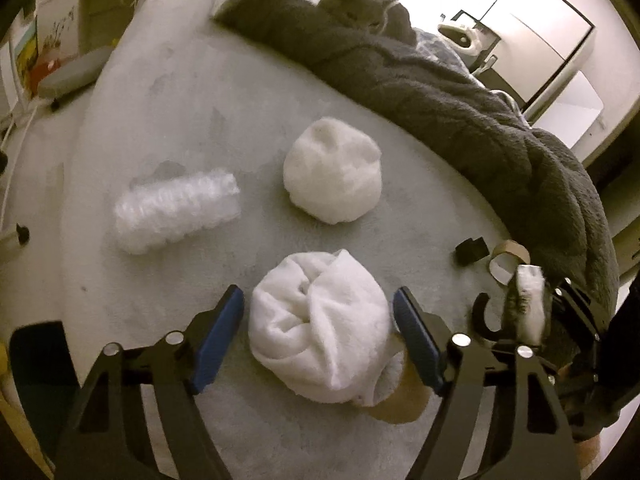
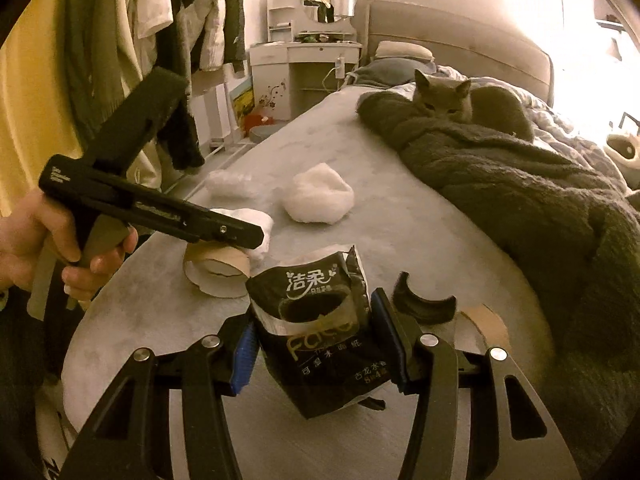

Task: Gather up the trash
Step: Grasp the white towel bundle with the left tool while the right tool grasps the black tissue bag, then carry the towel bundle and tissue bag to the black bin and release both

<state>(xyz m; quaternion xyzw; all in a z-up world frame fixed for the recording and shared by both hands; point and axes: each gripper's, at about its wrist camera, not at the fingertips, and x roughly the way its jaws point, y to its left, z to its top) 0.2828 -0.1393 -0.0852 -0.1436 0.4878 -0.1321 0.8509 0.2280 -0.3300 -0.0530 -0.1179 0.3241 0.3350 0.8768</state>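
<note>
We clamp the black tissue wrapper in our right gripper; beside the cat, our left gripper straddles the white wad, unclenched, to collect it.

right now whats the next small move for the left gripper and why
Probably finish closing the left gripper on the white wad and lift it. The wad already sits between the blue pads, which have just been closing, with a gap still on its left side. The right gripper is already shut on the black tissue pack.
</note>
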